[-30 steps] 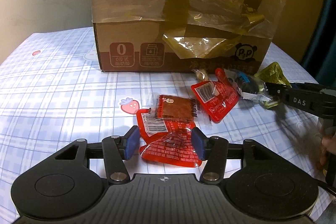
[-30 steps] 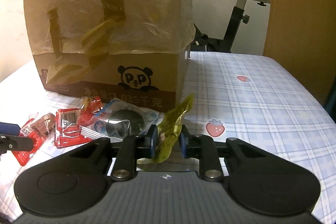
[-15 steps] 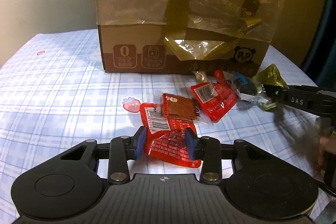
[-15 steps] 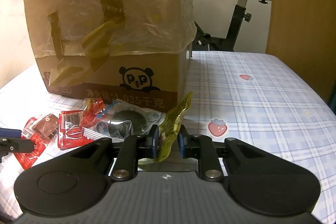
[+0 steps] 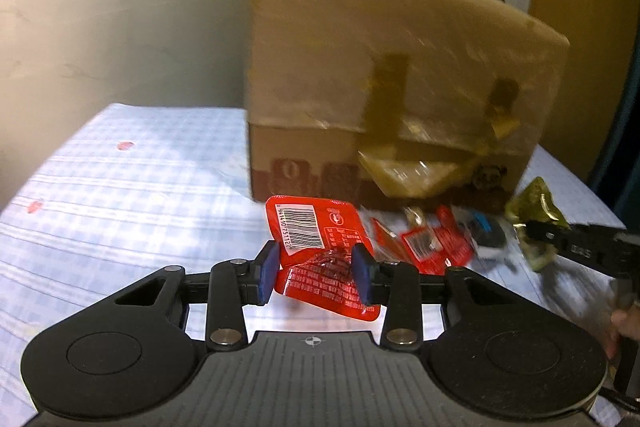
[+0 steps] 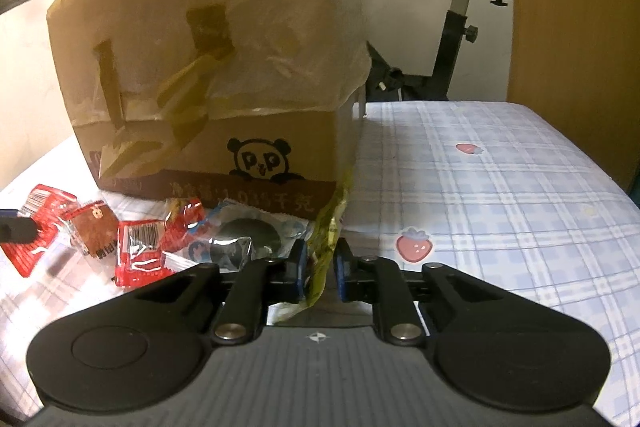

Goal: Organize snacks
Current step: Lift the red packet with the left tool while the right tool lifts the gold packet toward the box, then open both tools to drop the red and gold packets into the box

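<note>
In the left wrist view my left gripper (image 5: pixel 316 273) is shut on a red snack packet (image 5: pixel 310 227), which hangs crumpled above the cloth with its barcode side up. Behind it stands a tall cardboard box (image 5: pixel 360 87) wrapped in plastic film. At the box's foot lie a brown packet (image 6: pixel 94 231), more red packets (image 6: pixel 140 251) and a blue-and-black packet (image 6: pixel 248 235). My right gripper (image 6: pixel 320 267) is closing its jaws on a green packet (image 6: pixel 328 223), and the pads press its lower part. The left wrist view shows the right gripper (image 5: pixel 576 247) at the right with the green packet (image 5: pixel 536 207).
A checked tablecloth (image 6: pixel 500 187) with strawberry prints covers the table. An exercise bike (image 6: pixel 460 27) and a wooden panel (image 6: pixel 572 27) stand beyond the far edge. A hand (image 5: pixel 624 327) shows at the right rim of the left wrist view.
My left gripper closed on the red packet and lifted it off the cloth; the brown packet that lay on it stayed on the table. The right jaws narrowed on the green packet.
</note>
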### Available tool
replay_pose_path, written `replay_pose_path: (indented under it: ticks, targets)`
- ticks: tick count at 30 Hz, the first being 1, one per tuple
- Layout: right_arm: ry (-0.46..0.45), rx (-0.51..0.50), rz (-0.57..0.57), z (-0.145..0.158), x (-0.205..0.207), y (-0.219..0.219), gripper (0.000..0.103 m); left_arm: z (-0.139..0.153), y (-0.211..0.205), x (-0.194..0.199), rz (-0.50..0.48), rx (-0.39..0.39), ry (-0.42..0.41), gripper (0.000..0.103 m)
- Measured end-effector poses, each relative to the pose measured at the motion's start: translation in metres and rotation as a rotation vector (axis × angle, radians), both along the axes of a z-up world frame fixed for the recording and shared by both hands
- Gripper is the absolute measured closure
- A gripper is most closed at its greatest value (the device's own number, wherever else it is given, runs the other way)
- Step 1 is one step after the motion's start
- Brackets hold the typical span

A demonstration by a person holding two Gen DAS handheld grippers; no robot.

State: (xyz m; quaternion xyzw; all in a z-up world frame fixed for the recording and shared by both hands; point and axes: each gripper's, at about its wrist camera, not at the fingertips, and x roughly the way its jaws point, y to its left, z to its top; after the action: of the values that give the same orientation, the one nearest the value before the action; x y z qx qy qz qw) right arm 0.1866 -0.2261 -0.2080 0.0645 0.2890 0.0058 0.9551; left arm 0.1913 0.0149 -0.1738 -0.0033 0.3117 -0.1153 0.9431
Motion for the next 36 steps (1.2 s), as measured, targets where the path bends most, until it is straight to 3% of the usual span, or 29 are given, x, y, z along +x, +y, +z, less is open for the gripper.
replay_pose_path:
  ticks: [2, 11, 23, 29, 36]
  targets:
    - [-0.029, 0.023, -0.019, 0.004, -0.005, -0.004, 0.095, 0.005, 0.007, -0.001, 0.019, -0.008, -0.01, 0.062]
    - [-0.13, 0.096, -0.031, 0.04, -0.03, -0.019, 0.095, 0.031, 0.016, -0.005, 0.012, -0.058, -0.068, 0.062]
    - [-0.422, 0.151, 0.043, 0.16, -0.02, -0.012, 0.095, 0.133, 0.0, 0.029, -0.072, -0.079, -0.304, 0.061]
    - [-0.365, 0.114, 0.078, 0.185, 0.041, -0.005, 0.095, 0.162, -0.025, 0.072, -0.087, -0.078, -0.325, 0.06]
    - [-0.219, 0.101, 0.032, 0.177, 0.098, 0.001, 0.095, 0.157, -0.044, 0.119, -0.07, -0.032, -0.273, 0.06]
